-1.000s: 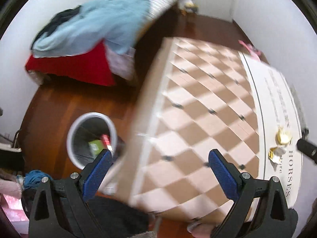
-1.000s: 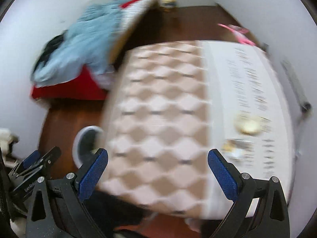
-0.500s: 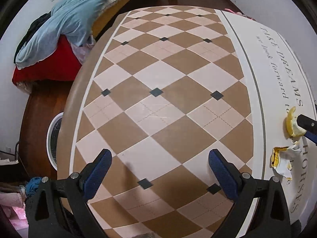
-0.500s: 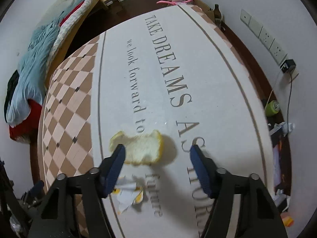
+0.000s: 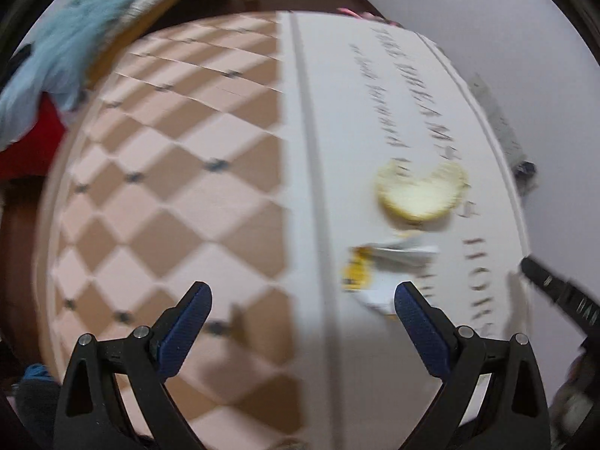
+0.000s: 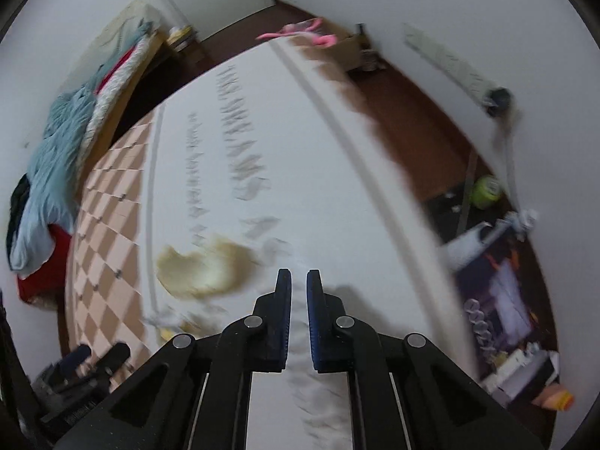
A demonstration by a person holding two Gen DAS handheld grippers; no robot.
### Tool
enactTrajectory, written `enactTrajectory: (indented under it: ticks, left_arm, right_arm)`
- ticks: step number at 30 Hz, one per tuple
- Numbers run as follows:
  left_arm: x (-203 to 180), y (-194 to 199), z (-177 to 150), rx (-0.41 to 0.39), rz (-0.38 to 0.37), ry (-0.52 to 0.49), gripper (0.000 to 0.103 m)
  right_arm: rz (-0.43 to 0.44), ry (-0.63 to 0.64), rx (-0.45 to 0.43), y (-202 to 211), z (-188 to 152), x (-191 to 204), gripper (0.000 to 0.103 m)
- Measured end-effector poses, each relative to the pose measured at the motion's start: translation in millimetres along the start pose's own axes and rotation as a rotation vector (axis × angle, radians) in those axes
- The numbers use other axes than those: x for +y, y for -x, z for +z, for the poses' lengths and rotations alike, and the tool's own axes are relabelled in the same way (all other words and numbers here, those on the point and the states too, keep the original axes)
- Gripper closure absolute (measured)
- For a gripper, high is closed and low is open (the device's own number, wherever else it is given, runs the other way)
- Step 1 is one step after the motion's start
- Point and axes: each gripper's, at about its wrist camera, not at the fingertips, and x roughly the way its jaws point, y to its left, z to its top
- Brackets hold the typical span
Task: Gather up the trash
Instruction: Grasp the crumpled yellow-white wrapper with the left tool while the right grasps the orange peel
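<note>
A pale yellow citrus peel (image 5: 420, 195) lies on the white lettered part of the table (image 5: 187, 150), with a crumpled white-and-yellow wrapper (image 5: 378, 266) just in front of it. My left gripper (image 5: 302, 292) hangs open above the table; its right finger is next to the wrapper and nothing sits between the jaws. My right gripper (image 6: 298, 275) is shut with nothing in it, just right of the peel (image 6: 202, 266) and above the wrapper (image 6: 172, 322). Both views are blurred by motion.
A bed with a blue blanket (image 5: 56, 37) stands beyond the table's left side. In the right wrist view, floor clutter (image 6: 506, 300) and a green can (image 6: 485, 186) lie past the table's right edge, and a power strip (image 6: 442, 56) runs along the wall.
The right gripper's jaws went from wide open to shut without taking the peel, and slid to its right. The left gripper swept right from the bin side to the trash.
</note>
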Motion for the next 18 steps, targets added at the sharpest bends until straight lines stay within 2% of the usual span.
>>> enactTrajectory:
  ticks: [2, 4, 5, 7, 8, 9, 10, 11, 13, 16, 18]
  left_arm:
    - [-11.8, -9.5, 1.8, 0.018, -0.018, -0.002, 0.004]
    - [-23.8, -21.4, 5.0, 0.037, -0.013, -0.018, 0.004]
    - [-28.9, -26.3, 6.9, 0.043, -0.02, -0.027, 0.004]
    - [-37.8, -30.8, 11.5, 0.027, -0.001, -0.046, 0.005]
    - [-41.1, -31.0, 13.5, 0.013, -0.006, -0.056, 0.01]
    - [-44.3, -30.6, 14.9, -0.002, 0.002, -0.059, 0.02]
    - [-46.8, -29.4, 15.9, -0.02, 0.021, -0.063, 0.025]
    - [-46.3, -29.9, 18.2, -0.034, 0.029, -0.066, 0.033]
    - [-44.7, -27.7, 20.5, -0.062, 0.038, -0.068, 0.058]
    - [-35.8, -25.2, 22.1, -0.068, 0.013, -0.059, 0.06]
    - [-26.1, -19.3, 22.6, -0.084, 0.025, -0.056, 0.06]
  right_arm:
    - [0.01, -0.022, 0.019, 3.4, -5.3, -16.0, 0.094]
    - [0.067, -0.077, 0.036, 2.7, -8.1, -29.6, 0.094]
    - [0.068, -0.085, 0.038, 2.5, -8.6, -31.4, 0.094]
    - [0.074, -0.103, 0.035, 1.7, -4.8, -36.2, 0.088]
    - [0.08, -0.111, 0.032, 1.9, -4.5, -38.5, 0.084]
    - [0.088, -0.122, 0.031, 1.3, -3.2, -39.4, 0.075]
    - [0.094, -0.13, 0.031, 0.9, -2.5, -40.4, 0.07]
    - [0.093, -0.129, 0.031, 0.2, -1.8, -40.2, 0.07]
    - [0.084, -0.116, 0.035, 0.0, -1.0, -39.2, 0.07]
    - [0.073, -0.096, 0.035, 0.7, 1.7, -37.2, 0.07]
    - [0.075, -0.09, 0.03, 1.7, 2.9, -34.4, 0.07]
